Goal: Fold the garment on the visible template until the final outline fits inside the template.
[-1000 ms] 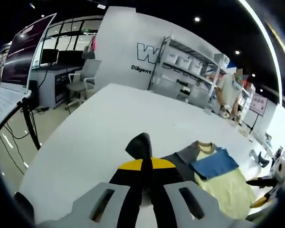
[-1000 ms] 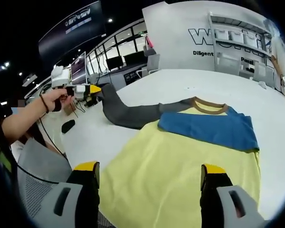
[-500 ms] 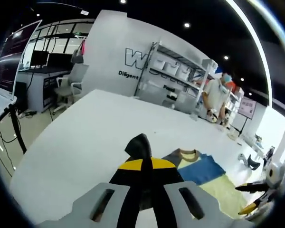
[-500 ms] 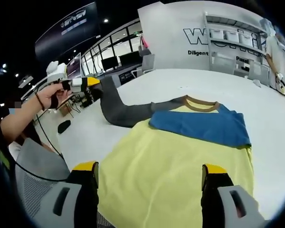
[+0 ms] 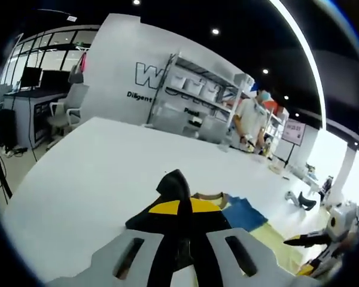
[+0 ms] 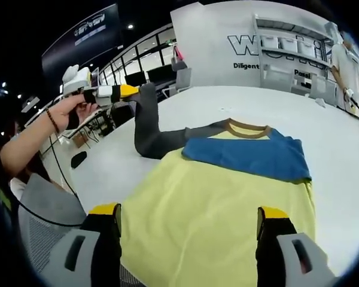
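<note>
One sleeve (image 6: 287, 160) lies folded; your left gripper (image 6: 131, 91) clenches the grey sleeve (image 6: 148, 128) aloft, your right gripper (image 6: 188, 227) gapes over the garment (image 6: 215, 209).

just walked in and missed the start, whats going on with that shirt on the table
A person is folding a yellow shirt laid flat on a white table, using a pair of tongs in each hand. The left tongs are shut on the grey sleeve and hold its cuff raised off the table. The blue sleeve already lies folded across the chest below the brown collar. The right tongs are open above the shirt's lower part, holding nothing.
</note>
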Demonstrator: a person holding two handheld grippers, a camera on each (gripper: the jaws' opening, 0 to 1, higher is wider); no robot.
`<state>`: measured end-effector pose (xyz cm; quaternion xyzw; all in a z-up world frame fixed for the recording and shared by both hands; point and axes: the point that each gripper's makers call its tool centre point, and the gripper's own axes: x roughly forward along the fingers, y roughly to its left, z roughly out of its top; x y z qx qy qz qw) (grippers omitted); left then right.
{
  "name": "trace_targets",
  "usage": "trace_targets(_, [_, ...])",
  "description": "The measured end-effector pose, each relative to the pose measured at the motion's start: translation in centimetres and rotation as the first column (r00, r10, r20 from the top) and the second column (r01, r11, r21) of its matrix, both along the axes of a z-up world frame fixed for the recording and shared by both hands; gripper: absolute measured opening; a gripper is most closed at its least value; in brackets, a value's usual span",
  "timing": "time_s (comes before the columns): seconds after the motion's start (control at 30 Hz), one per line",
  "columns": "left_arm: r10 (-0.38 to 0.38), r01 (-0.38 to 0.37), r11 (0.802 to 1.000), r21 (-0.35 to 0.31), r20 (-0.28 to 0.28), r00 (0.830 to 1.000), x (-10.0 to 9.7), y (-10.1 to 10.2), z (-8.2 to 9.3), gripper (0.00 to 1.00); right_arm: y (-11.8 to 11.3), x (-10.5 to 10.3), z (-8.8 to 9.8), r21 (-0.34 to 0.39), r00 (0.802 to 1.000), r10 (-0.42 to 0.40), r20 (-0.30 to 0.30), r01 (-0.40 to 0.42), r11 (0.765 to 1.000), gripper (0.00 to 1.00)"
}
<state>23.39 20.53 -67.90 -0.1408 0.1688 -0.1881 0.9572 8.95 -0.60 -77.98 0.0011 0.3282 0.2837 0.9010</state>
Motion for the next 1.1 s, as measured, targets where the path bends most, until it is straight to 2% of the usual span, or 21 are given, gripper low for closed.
trace_targets(0.17, [-0.029, 0.029, 1.0, 0.003, 0.003, 1.0, -0.1, -1.3, 0.1, 0.0, -0.3, 0.0, 0.0, 0.002, 1.0, -0.006, 0.003, 0.006, 1.0, 0.93])
trace_targets(0.27, [-0.027, 0.027, 1.0, 0.014, 0.021, 0.999, 0.1, -1.8, 0.5, 0.0, -0.5, 0.2, 0.2, -0.002, 1.0, -0.005, 0.027, 0.005, 1.0, 0.95])
trace_targets(0.33, [-0.039, 0.039, 0.999, -0.008, 0.042, 0.998, 0.3, -2.5, 1.1, 0.0, -0.6, 0.2, 0.2, -0.001, 1.0, -0.007, 0.028, 0.007, 1.0, 0.96])
trace_targets(0.5, [-0.062, 0.063, 0.998, -0.015, 0.052, 0.997, 0.8, -3.8, 1.6, 0.0, -1.0, 0.2, -0.2, -0.002, 1.0, -0.011, 0.021, 0.011, 1.0, 0.98])
trace_targets(0.67, [-0.101, 0.104, 0.994, -0.041, 0.07, 0.992, 1.1, -5.7, 2.2, 0.0, -1.5, 0.3, -0.3, -0.003, 0.999, -0.022, 0.025, 0.022, 1.0, 0.99])
trace_targets(1.0, [-0.165, 0.169, 0.985, -0.044, 0.089, 0.982, 1.6, -8.9, 3.2, 0.0, -2.5, 0.6, -1.0, -0.004, 0.999, -0.044, 0.017, 0.044, 0.999, 0.99])
trace_targets(1.1, [-0.2, 0.205, 0.978, -0.043, 0.102, 0.974, 2.0, -10.7, 3.9, 0.0, -2.7, 0.5, -1.1, 0.0, 0.999, -0.052, 0.014, 0.052, 0.999, 0.99])
